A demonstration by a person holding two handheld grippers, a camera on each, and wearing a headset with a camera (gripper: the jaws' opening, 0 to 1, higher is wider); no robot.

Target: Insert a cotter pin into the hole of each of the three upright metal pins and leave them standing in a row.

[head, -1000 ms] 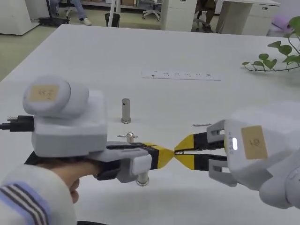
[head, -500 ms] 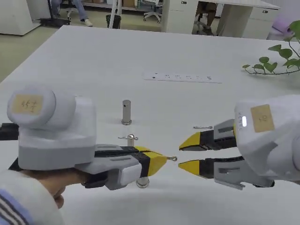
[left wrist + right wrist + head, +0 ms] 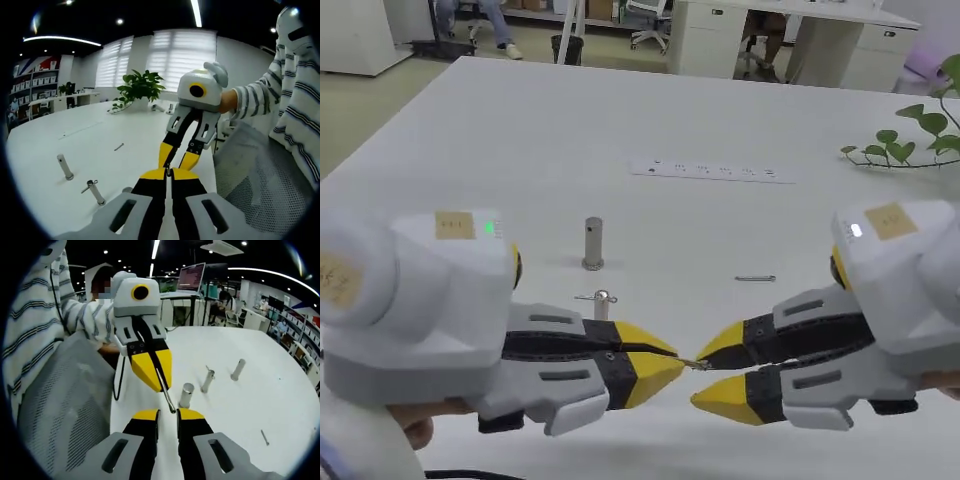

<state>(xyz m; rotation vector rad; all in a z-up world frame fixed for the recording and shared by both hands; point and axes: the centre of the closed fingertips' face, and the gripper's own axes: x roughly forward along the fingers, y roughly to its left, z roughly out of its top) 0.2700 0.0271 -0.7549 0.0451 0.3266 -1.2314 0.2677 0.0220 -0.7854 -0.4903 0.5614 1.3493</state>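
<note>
Left claw (image 3: 672, 360) is clamped shut on a cotter pin (image 3: 165, 389). It's held in the air over the tabletop (image 3: 720, 110), a good length of wire sticking out past the tips. Right claw (image 3: 169, 415) is apart, one jaw either side of the wire's free end. Can't tell if either jaw touches it yet. Reads like a mid-air handover or regrip.

Status as I judge it:
- The middle metal pin (image 3: 207, 380) has a cotter pin through its hole.
- The near metal pin (image 3: 186, 394) and far metal pin (image 3: 238, 369) are bare.
- All three are upright in a row.
- A spare cotter pin (image 3: 755, 278) lies flat off to the right, well apart from the row.

Risks from here:
- It's thin wire between hard tips. If the left lets go before the right has bitten down, the wire drops and probably bounces or rolls.
- If the right closes off-centre or skewed, the wire can twist or squirt out sideways. It would then point wrong for the hole.
- With both claws clamped and the hands drifting apart, the wire bends and won't thread.
- The near metal pin stands just beyond the claw tips in the right gripper view. It's narrow with a small foot, so I'd expect it to tip easily. A dip of either hand could knock it over, maybe into the middle one.
</note>
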